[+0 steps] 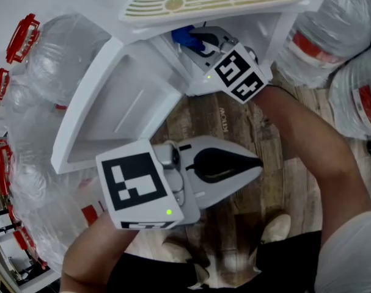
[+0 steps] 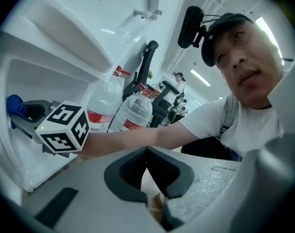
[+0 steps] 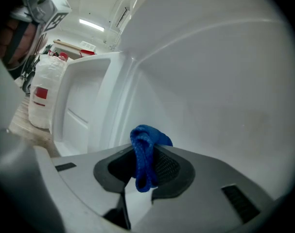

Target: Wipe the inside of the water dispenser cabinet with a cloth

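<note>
Right, your right gripper (image 1: 196,41) sits in the upper middle of the head view, reaching into the open water dispenser cabinet (image 1: 282,34). Its jaws are pinched together on a blue cloth (image 3: 145,152). In the right gripper view the cloth shows low and centre as a folded bunch, with only a short tuft poking past the jaw tips. It faces the white inner wall (image 3: 220,81), though whether it actually touches that wall can't be told from here.

For a good wipe, lean the tuft onto the wall so the fabric meets the plastic, not the hard jaw tips. Since so little cloth sticks out, you'll likely want a shallow angle. Work in overlapping strokes and push into the seam where the walls meet, at the upper centre of that view (corners are where grime tends to sit). Keep the squeeze firm, because a dragged cloth may slip out.

Your left gripper (image 1: 256,165) is in the lower middle of the head view, above the wooden floor (image 1: 234,118). Its jaws are closed tip to tip with nothing between them, and it is well apart from the cabinet. The door (image 1: 121,102) hangs open at centre left. If it swings, that free gripper could steady it.
</note>
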{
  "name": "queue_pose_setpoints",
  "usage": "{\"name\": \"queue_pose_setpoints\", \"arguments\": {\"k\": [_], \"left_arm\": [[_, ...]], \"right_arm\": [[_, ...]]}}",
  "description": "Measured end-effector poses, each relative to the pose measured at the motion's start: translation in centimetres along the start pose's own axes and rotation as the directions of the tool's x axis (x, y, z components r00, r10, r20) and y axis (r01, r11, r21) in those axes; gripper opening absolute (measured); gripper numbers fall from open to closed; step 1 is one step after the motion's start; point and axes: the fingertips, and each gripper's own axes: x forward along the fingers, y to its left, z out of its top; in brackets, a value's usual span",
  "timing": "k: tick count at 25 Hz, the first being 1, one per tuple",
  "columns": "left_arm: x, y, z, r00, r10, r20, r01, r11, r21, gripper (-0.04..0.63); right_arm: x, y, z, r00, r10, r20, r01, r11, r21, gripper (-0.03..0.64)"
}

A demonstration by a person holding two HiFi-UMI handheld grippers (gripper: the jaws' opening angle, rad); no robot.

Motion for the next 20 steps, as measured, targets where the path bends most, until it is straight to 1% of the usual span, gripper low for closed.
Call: {"name": "queue_pose_setpoints", "arguments": {"k": [2, 4, 8, 12, 15, 17, 20], "left_arm": [[0.0, -0.1, 0.0, 1.0, -0.002, 0.001, 0.002, 1.0, 0.002, 0.0], [0.0, -0.1, -0.1, 1.0, -0.002, 0.0, 0.002, 1.0, 0.0, 0.0], [0.2, -0.2, -0.1, 1.0, -0.004, 0.0, 0.004, 1.0, -0.001, 0.0], [0.1, -0.3, 0.2, 1.0, -0.009, 0.017, 0.009, 1.0, -0.023, 0.0], [0.2, -0.4, 0.4, 1.0, -0.011, 0.023, 0.012, 1.0, -0.025, 0.0], [0.2, -0.4, 0.3, 1.0, -0.01, 0.02, 0.011, 1.0, -0.025, 0.0], [0.3, -0.3, 0.0, 1.0, -0.009, 0.013, 0.009, 0.999, -0.031, 0.0]], "right_arm": [[-0.8, 0.6, 0.1, 1.0, 0.025, 0.006, -0.025, 1.0, -0.007, 0.084], [-1.4, 0.7, 0.3, 1.0, 0.026, 0.014, -0.026, 1.0, -0.002, 0.084], [-1.7, -2.1, 1.2, 0.998, -0.053, 0.037, 0.052, 0.998, 0.029, 0.084], [-0.6, -4.6, 1.6, 0.994, -0.109, 0.027, 0.109, 0.994, 0.015, 0.084], [0.7, -6.3, 1.6, 0.989, -0.145, 0.008, 0.145, 0.989, 0.038, 0.084], [1.6, -6.4, 1.4, 0.991, -0.135, -0.004, 0.135, 0.99, 0.049, 0.084], [2.1, -5.0, 1.6, 0.996, -0.089, 0.006, 0.088, 0.996, 0.029, 0.084]]}}
